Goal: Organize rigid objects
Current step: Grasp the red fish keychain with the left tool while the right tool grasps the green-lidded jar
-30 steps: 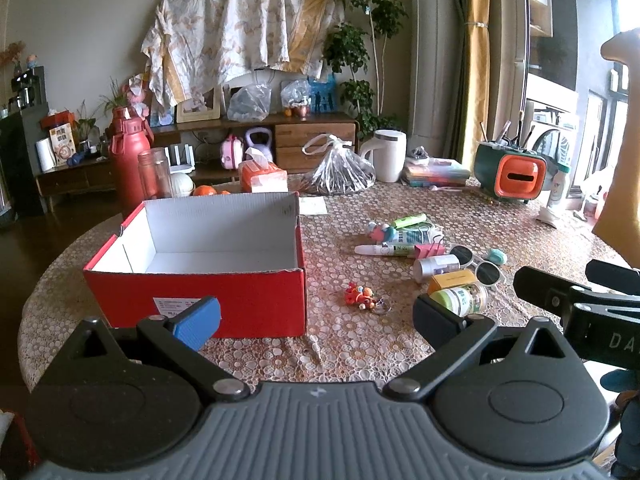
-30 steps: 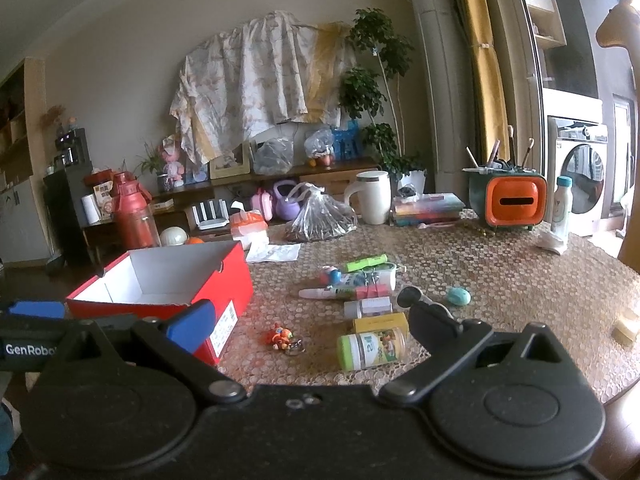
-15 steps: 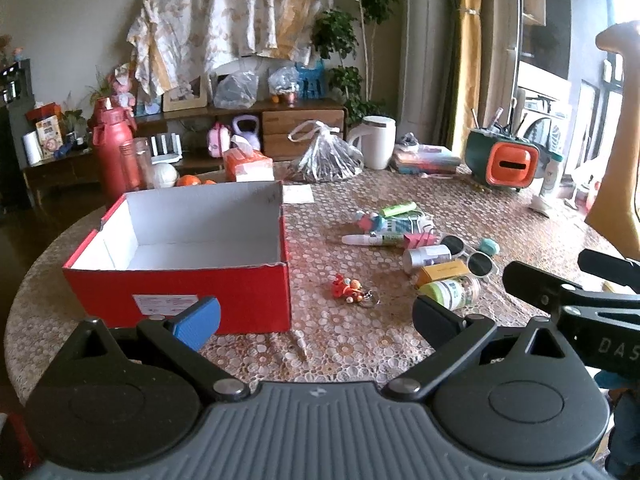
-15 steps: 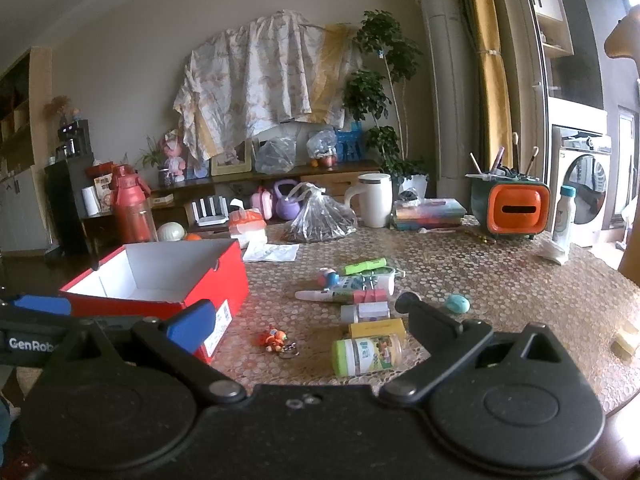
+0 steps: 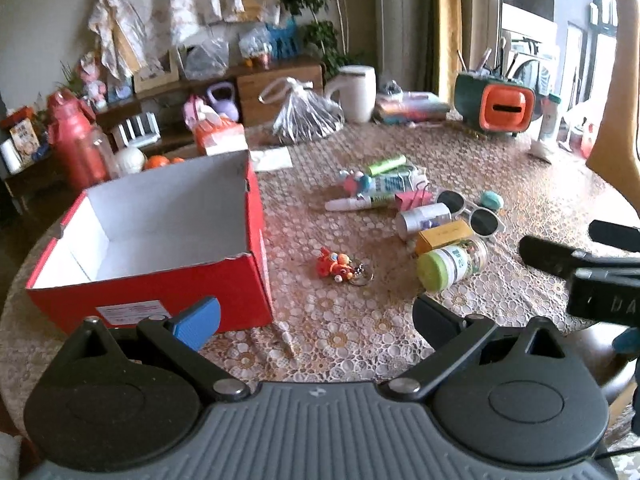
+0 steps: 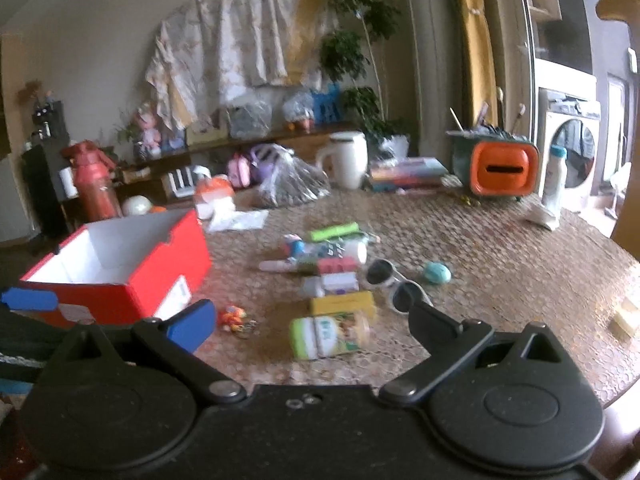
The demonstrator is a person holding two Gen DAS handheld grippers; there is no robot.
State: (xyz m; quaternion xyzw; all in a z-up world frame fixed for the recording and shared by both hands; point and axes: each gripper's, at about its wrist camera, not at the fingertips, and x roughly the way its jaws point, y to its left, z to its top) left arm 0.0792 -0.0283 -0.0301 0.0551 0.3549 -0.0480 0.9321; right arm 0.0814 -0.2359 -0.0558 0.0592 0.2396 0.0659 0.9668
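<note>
An open, empty red box (image 5: 160,280) sits on the left of the round table; it also shows in the right wrist view (image 6: 120,280). To its right lies a pile of small items: a green-capped jar (image 5: 452,264) (image 6: 328,336), a yellow box (image 5: 444,236), a silver tube (image 5: 424,218), sunglasses (image 5: 472,212), a marker (image 5: 348,203), a green tube (image 5: 386,165) and an orange keychain (image 5: 340,266). My left gripper (image 5: 316,316) is open and empty near the table's front edge. My right gripper (image 6: 308,324) is open and empty, just short of the jar.
At the back of the table stand a white jug (image 5: 354,92), a silver bag (image 5: 306,120), stacked books (image 5: 412,106) and an orange-green pen holder (image 5: 496,106). A red flask (image 5: 76,144) stands at the far left. A small pen (image 5: 286,338) lies by the box.
Both grippers have moved forward and tilted down over the table, so the box and the pile look closer. The jaws have stayed open and nothing on the table has moved.
</note>
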